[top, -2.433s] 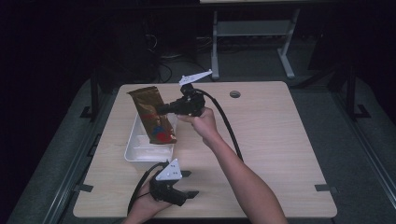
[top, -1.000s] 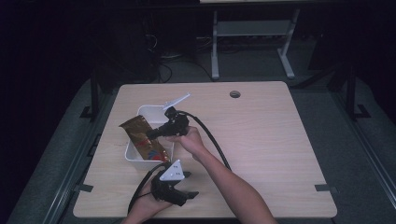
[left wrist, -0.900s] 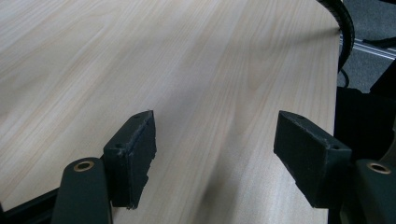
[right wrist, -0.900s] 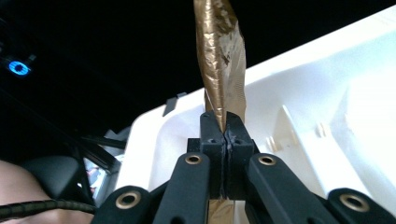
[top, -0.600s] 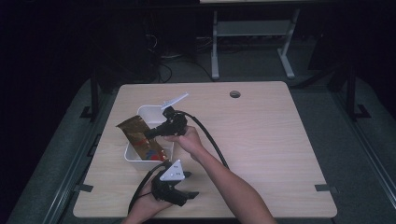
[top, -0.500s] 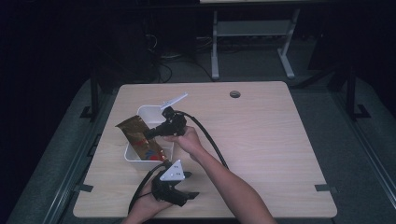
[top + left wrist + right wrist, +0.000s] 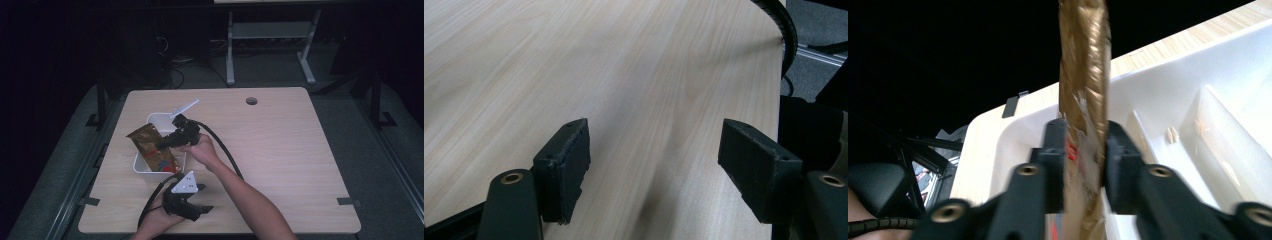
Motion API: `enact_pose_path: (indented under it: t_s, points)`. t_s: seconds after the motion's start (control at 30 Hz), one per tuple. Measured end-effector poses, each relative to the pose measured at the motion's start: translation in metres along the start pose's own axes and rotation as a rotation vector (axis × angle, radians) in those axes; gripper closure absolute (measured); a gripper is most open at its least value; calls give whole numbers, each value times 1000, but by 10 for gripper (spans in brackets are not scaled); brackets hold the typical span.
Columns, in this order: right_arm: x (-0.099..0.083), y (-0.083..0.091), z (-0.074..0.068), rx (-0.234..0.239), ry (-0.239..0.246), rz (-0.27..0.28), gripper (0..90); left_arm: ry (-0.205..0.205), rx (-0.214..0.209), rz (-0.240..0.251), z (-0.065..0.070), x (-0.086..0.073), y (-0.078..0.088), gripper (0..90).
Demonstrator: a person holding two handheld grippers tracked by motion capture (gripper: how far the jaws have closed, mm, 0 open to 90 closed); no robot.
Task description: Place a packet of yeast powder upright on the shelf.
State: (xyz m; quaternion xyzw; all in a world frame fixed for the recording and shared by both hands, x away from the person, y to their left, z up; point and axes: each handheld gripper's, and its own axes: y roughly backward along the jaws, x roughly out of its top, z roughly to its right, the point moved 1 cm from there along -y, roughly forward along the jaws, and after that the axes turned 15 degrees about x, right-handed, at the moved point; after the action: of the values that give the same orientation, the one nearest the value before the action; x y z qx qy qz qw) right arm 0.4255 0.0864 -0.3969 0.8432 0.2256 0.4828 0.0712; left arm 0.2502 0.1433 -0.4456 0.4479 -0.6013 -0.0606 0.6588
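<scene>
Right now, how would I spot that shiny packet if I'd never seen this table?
Find the pale wooden table, then the white tray on its left half. The gold packet leans in that tray between the right tongs, the one crinkly, metallic thing there.

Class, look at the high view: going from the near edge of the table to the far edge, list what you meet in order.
Left tongs → right tongs at the gold packet in the white tray → round hole in the table.
</scene>
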Motion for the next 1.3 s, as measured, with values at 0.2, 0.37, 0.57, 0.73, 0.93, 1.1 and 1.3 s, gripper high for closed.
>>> enact_pose_path:
  t_s: [0.2,0.37,0.57,0.73,0.93,1.1,1.3]
  points:
    - [9,-5,-3,-14,12,-20,714,2,-1,3,0,0,0,283]
    - [10,-6,-6,42,11,5,900,2,0,5,0,0,0,285]
    - [3,-7,-9,62,11,67,893,3,-1,5,1,0,0,285]
    - [-3,0,-8,54,-2,79,859,0,-2,3,1,0,0,285]
    - [-10,16,-7,28,-16,58,843,5,-3,3,0,0,-1,285]
    - [-14,23,-7,13,-28,43,803,12,0,5,0,0,0,284]
    - [-16,27,-7,-5,-36,30,739,13,3,12,-1,0,1,284]
